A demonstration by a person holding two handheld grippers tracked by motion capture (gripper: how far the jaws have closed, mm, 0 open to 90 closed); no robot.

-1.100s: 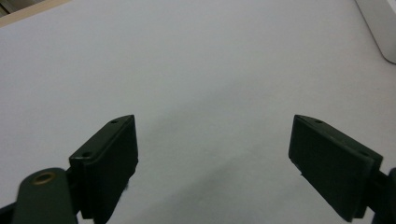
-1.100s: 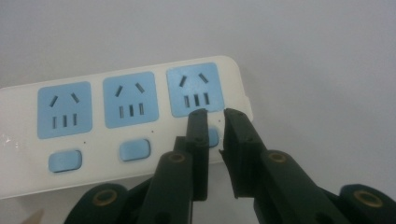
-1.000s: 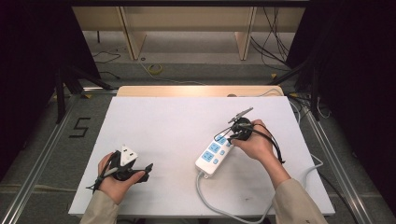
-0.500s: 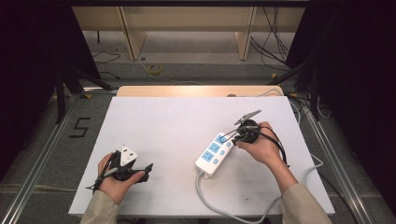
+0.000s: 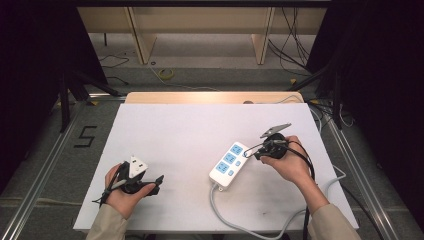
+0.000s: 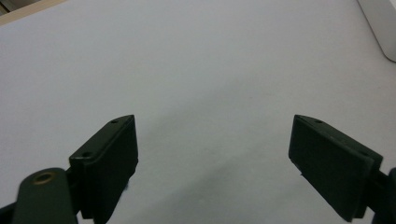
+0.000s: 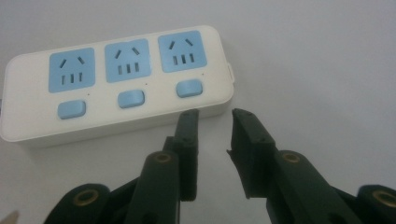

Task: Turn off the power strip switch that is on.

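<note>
- We see a white power strip [image 5: 229,164] lying flat on the white table [image 5: 190,135], right of centre in the high view and set on a slant, its far end toward the upper right.
- In the right gripper view the power strip [image 7: 116,79] fills the upper left of the frame, face up, with three blue sockets in a row and a blue button below each one.
- A white cord [image 5: 235,220] leaves the strip's near end and curves along the lower part of the high view toward the table's near right edge.
- The right gripper [image 5: 261,152] sits just beside the strip's far end in the high view, held by the right hand [image 5: 290,162].
- In its own view the right gripper [image 7: 215,116] has its jaws drawn to a narrow gap, with nothing between them; the tips lie just short of the strip's near side, by the end button.
- We cannot tell whether the tips touch the strip.
- The left gripper [image 5: 157,179] rests low over the table at the lower left of the high view, held by the left hand [image 5: 122,195], well apart from the strip.
- In its own view the left gripper [image 6: 215,140] has its jaws spread wide over bare table, gripping nothing.
- A corner of the strip [image 6: 380,25] shows at the upper right of that view.
- Beyond the table we see a grey floor [image 5: 210,75] with loose cables.
</note>
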